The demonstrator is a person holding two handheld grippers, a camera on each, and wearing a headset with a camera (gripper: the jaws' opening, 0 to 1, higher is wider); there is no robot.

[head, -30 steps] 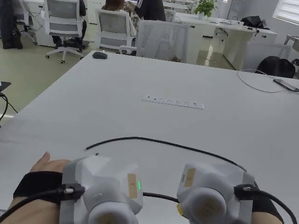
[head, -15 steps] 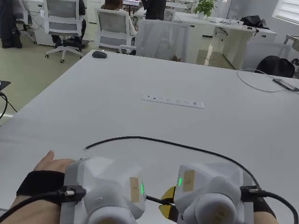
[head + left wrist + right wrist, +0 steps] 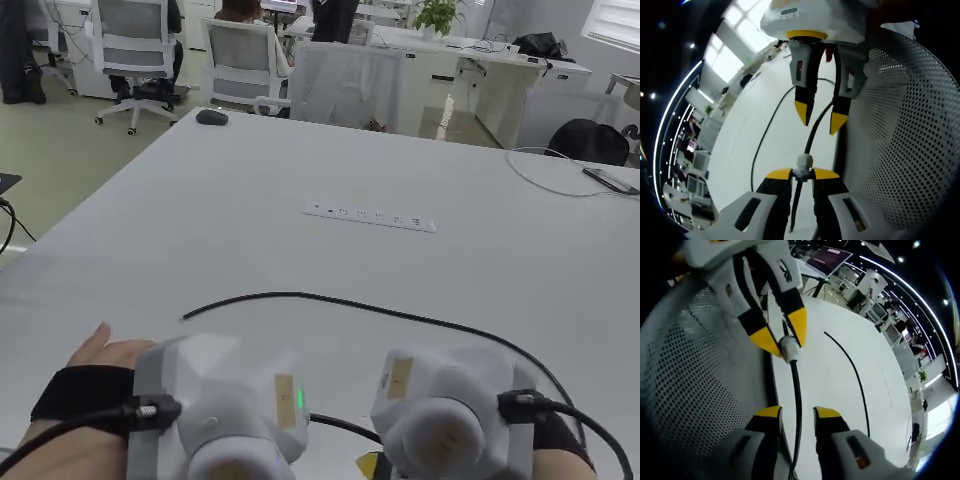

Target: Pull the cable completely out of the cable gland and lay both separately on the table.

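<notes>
The left gripper's (image 3: 802,173) yellow-tipped fingers are clamped on the small white plastic cable gland (image 3: 803,163), with the thin black cable (image 3: 400,315) threaded through it. The right gripper (image 3: 797,412) faces it from 12 o'clock, fingers apart either side of the cable. The cable's free end lies on the white counter (image 3: 300,170) at 11 o'clock.

The left gripper (image 3: 803,173) is held with its jaws pressed shut on the white cable gland (image 3: 803,164). The right gripper (image 3: 798,413) is pointed straight at it, tips facing tips, and its jaws are spread apart. The left hand (image 3: 102,352) is seen behind its gripper, and a black band is worn at the wrist.
</notes>
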